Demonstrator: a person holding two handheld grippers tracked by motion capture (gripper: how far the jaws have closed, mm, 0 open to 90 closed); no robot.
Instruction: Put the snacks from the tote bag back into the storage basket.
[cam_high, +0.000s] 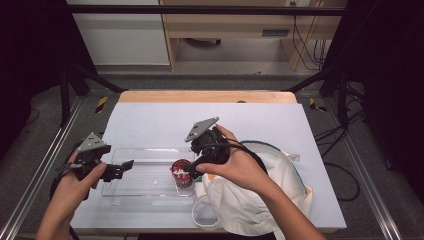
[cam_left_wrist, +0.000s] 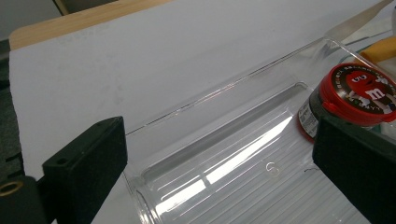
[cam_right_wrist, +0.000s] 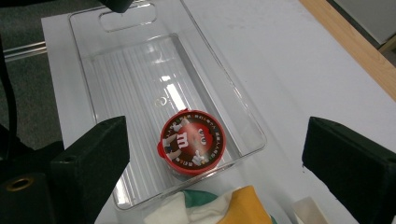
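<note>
Overhead, my right gripper hovers released above the red-lidded candy jar at the clear tray's right end; my left gripper hangs released. Its own view shows the jar's label.

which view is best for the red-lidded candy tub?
The right gripper view: the candy tub sits centred between the open jaws, whole lid seen from above, standing in the clear bin. The left gripper view catches the tub at the right edge, partly behind a jaw. In the high view it is small beside the right gripper.
</note>
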